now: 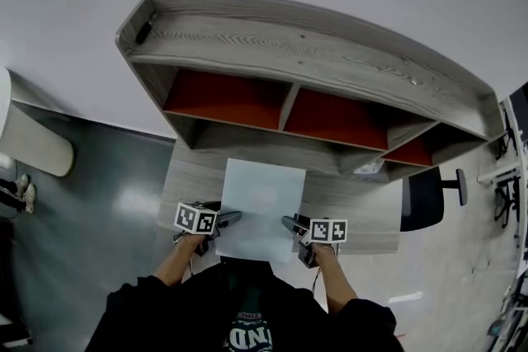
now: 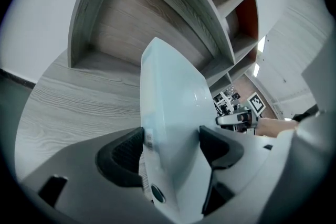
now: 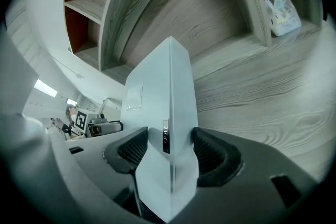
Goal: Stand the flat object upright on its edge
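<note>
The flat object (image 1: 262, 206) is a pale blue-white slim box, held over the wooden desk (image 1: 351, 210) with its broad face toward the head camera. My left gripper (image 1: 233, 218) is shut on its left edge near the front, and my right gripper (image 1: 289, 222) is shut on its right edge. In the left gripper view the box (image 2: 176, 107) fills the gap between both black pads, with the left gripper (image 2: 170, 141) clamped on it. In the right gripper view the box (image 3: 157, 86) stands edge-on in the right gripper (image 3: 167, 147). Whether its far edge touches the desk is hidden.
A wooden hutch (image 1: 313, 53) with red-backed compartments rises at the back of the desk. A tissue pack (image 3: 281, 8) lies at the desk's back right. A black office chair (image 1: 425, 198) stands right of the desk. Grey floor lies to the left.
</note>
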### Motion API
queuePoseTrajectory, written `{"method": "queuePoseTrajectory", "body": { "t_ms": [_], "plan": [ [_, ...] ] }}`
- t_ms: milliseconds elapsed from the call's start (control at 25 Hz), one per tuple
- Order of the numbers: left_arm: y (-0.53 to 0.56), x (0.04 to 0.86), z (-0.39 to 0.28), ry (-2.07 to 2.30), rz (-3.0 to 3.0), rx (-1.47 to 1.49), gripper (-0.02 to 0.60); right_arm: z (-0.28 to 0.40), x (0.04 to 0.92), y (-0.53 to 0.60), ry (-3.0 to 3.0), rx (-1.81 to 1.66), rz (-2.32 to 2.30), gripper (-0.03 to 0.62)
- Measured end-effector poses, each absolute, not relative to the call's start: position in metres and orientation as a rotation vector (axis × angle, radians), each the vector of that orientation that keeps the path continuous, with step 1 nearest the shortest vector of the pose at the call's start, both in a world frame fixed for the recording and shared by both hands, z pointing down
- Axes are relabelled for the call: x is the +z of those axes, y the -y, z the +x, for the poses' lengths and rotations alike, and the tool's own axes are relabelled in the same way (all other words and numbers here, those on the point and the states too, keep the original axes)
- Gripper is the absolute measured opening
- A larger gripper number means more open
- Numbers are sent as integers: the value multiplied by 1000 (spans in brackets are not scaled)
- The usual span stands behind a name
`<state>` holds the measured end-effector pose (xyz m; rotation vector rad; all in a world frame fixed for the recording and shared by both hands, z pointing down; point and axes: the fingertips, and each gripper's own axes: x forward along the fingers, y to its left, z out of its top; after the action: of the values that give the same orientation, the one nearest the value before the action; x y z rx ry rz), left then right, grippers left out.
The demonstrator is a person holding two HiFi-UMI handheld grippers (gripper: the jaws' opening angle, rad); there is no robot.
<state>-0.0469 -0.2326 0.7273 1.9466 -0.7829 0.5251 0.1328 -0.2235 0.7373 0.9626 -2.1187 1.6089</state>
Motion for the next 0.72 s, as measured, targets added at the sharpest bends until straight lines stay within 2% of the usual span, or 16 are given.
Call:
{"method": "queuePoseTrajectory", "body": {
  "t_ms": [720],
  "plan": [
    [279,659,-50,910,2320,593,336,129,672,273,2365,1053,1015,253]
  ]
}}
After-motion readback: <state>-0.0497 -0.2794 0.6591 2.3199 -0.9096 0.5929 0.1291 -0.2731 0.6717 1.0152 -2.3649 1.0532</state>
